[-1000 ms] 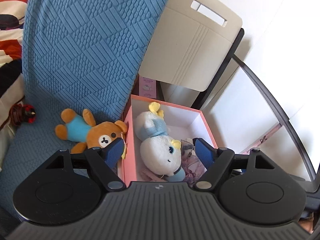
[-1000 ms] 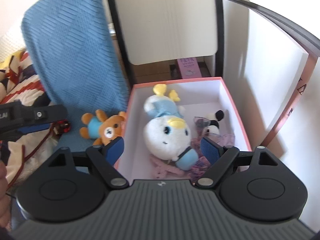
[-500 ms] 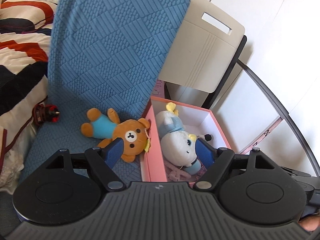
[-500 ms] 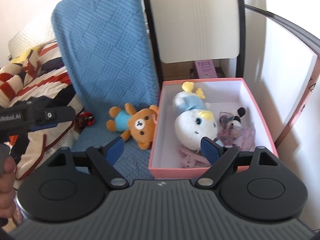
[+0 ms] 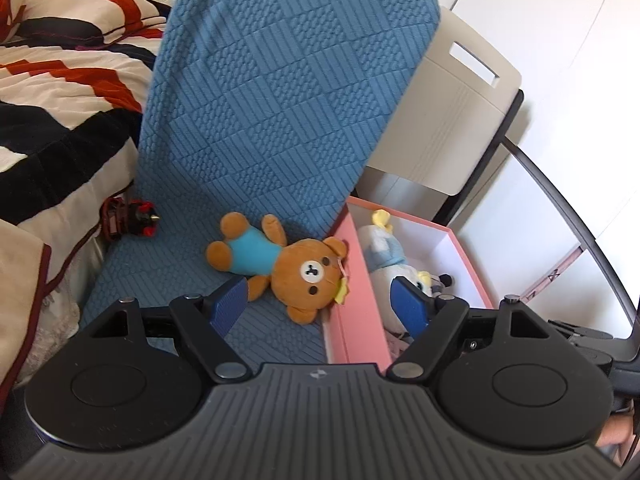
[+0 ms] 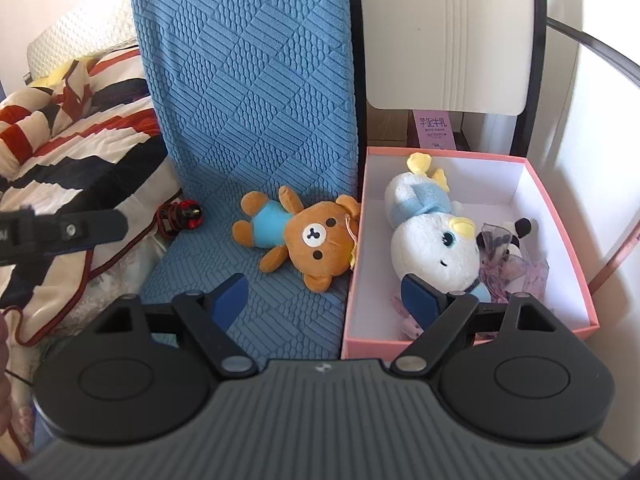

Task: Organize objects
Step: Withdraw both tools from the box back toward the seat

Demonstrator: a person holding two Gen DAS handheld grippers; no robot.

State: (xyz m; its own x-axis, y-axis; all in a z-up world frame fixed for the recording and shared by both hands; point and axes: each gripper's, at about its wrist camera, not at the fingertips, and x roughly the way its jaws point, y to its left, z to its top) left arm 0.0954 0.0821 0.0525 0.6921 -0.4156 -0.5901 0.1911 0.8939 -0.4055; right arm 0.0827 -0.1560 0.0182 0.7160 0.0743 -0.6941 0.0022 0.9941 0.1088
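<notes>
A brown bear plush in a blue shirt lies on the blue chair seat, its head against the pink box. Inside the box lie a white and blue plush, a small black and white toy and purple fabric. My left gripper is open and empty above the bear's head. My right gripper is open and empty, nearer than the bear and box. A small red and black toy lies at the seat's left edge.
A striped blanket covers the bed on the left. A grey chair back stands behind the box. White walls are on the right. The left gripper's body shows at the left of the right wrist view.
Both grippers have drawn back and shifted left, away from over the box. The bear and chair seat now sit between the fingers. Both stayed open.
</notes>
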